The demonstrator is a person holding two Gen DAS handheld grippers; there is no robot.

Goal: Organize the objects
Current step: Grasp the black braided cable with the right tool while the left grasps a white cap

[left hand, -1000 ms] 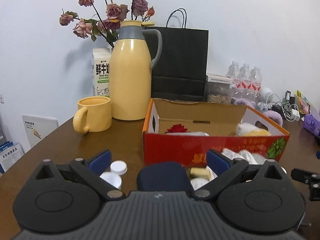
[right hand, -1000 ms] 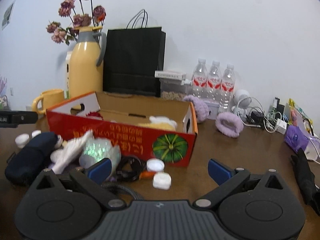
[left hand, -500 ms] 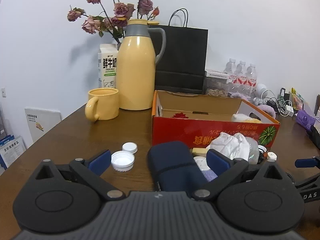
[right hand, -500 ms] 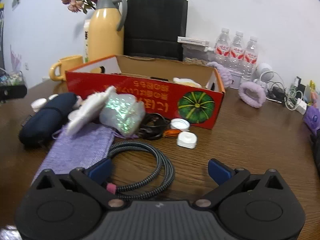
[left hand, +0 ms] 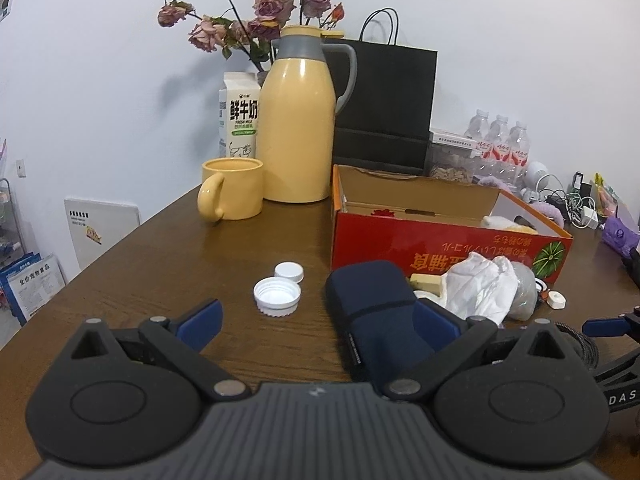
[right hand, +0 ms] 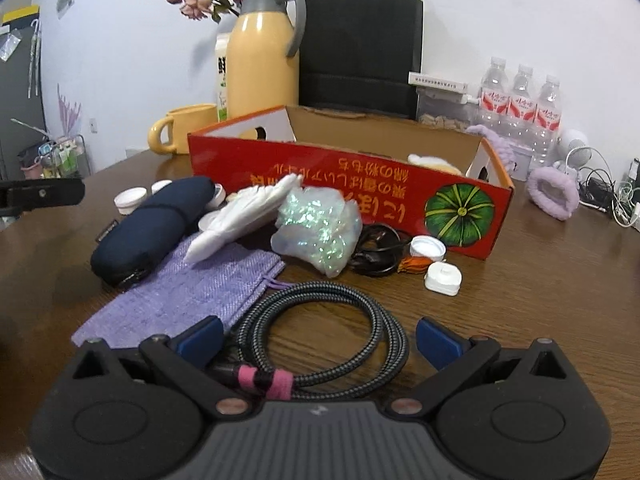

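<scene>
My left gripper (left hand: 318,320) is open just above the table. A navy pouch (left hand: 376,304) lies between its fingers, close against the right one, and two white caps (left hand: 277,296) sit ahead of the left finger. My right gripper (right hand: 319,340) is open too, its fingers on either side of a coiled braided cable (right hand: 324,332) held by a pink strap. Beyond the cable lie a purple cloth bag (right hand: 192,292), the navy pouch (right hand: 152,228), a white bag (right hand: 244,212) and an iridescent bag (right hand: 320,228). The open red box (right hand: 348,176) stands behind them.
A black cord (right hand: 376,248), a white cap (right hand: 427,248) and a small white plug (right hand: 442,278) lie before the box. A yellow mug (left hand: 232,194), thermos (left hand: 300,132), milk carton (left hand: 238,120) and black paper bag (left hand: 384,108) stand at the back. Water bottles (right hand: 520,108), a purple scrunchie (right hand: 554,194) and chargers crowd the right.
Both grippers have drawn back from the box. The navy pouch now shows between the left fingers, and the coiled cable has come between the right fingers. Both stayed open.
</scene>
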